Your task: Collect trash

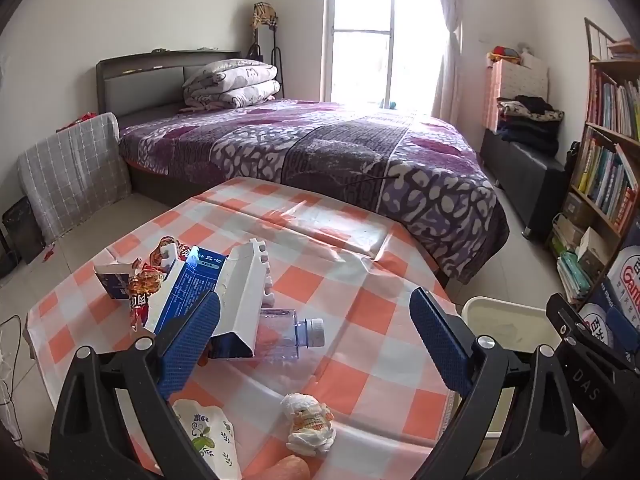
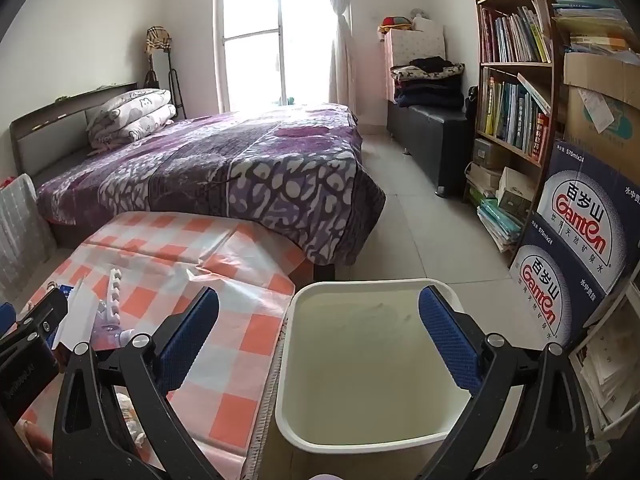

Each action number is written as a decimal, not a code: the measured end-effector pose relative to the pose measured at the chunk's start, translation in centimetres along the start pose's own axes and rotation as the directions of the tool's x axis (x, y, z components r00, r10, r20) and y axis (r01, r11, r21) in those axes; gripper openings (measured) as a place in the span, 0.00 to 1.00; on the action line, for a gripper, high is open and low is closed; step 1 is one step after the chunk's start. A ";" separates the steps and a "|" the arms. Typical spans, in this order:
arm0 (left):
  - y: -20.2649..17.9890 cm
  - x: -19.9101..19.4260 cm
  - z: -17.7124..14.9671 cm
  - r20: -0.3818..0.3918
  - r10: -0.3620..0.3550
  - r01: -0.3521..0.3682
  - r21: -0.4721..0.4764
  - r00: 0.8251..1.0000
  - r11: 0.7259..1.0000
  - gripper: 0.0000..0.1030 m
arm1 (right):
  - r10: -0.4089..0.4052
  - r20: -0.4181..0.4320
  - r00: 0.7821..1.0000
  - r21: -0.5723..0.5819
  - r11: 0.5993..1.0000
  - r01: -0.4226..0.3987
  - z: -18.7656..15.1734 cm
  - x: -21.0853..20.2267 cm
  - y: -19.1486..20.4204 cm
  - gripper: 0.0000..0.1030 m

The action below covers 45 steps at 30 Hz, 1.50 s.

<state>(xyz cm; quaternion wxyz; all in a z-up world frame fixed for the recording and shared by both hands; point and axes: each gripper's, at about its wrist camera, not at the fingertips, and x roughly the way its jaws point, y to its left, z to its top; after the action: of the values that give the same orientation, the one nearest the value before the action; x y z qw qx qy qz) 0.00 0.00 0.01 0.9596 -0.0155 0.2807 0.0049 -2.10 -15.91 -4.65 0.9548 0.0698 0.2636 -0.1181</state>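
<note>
On the checked table (image 1: 340, 284) lie a blue-and-white carton (image 1: 208, 292), a clear plastic bottle (image 1: 288, 332), a crumpled white wrapper (image 1: 308, 424), a red snack wrapper (image 1: 148, 280) and a floral paper (image 1: 208, 436). My left gripper (image 1: 316, 320) is open above the bottle, its left finger against the carton. My right gripper (image 2: 320, 324) is open and empty over the white bin (image 2: 368, 364), which stands beside the table's right edge. The bin also shows in the left wrist view (image 1: 504, 320).
A bed with a purple blanket (image 1: 320, 152) stands behind the table. A bookshelf (image 2: 516, 80) and stacked Ganten water boxes (image 2: 580, 240) line the right wall. A dark bench with folded clothes (image 2: 432, 112) sits by the window.
</note>
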 end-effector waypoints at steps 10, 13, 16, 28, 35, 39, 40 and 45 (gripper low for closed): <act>0.0 -0.1 -0.2 -0.004 -0.001 0.001 -0.001 1.000 1.000 0.90 | 0.004 0.001 1.000 0.007 1.000 -0.004 0.2 -0.1 -0.2 0.93; 0.0 -0.3 -0.3 -0.003 0.000 0.000 0.001 1.000 1.000 0.90 | 0.007 0.002 1.000 0.008 1.000 -0.007 0.0 -0.3 -0.2 0.93; 0.4 0.2 -0.8 -0.002 0.002 -0.002 0.000 1.000 1.000 0.90 | 0.009 -0.006 1.000 0.011 1.000 -0.009 0.0 -0.1 -0.3 0.93; 0.3 0.3 -0.6 -0.002 0.000 0.000 0.004 1.000 1.000 0.90 | 0.002 -0.006 1.000 0.004 1.000 -0.002 -0.1 -0.1 -0.1 0.93; 0.2 0.5 -0.6 -0.004 0.004 -0.004 0.010 1.000 1.000 0.90 | 0.006 -0.007 1.000 0.002 1.000 -0.006 0.1 -0.1 -0.5 0.93; 0.2 0.6 -0.6 -0.003 0.005 -0.005 0.011 1.000 1.000 0.90 | 0.014 -0.041 0.999 0.017 1.000 -0.013 -0.3 0.1 -0.2 0.93; 0.2 0.6 -0.6 -0.004 0.005 -0.005 0.012 1.000 1.000 0.90 | 0.011 -0.035 0.999 0.013 1.000 -0.011 -0.2 0.0 -0.2 0.93; 0.1 0.7 -1.1 -0.006 0.010 -0.010 0.018 1.000 1.000 0.90 | 0.008 -0.053 0.999 0.008 1.000 -0.007 -0.1 0.1 -0.2 0.93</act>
<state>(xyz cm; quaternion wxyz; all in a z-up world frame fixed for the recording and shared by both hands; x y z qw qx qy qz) -0.01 0.11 -1.24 0.9588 -0.0056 0.2839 0.0069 -2.18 -16.09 -4.82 0.9477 0.0775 0.2880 -0.1137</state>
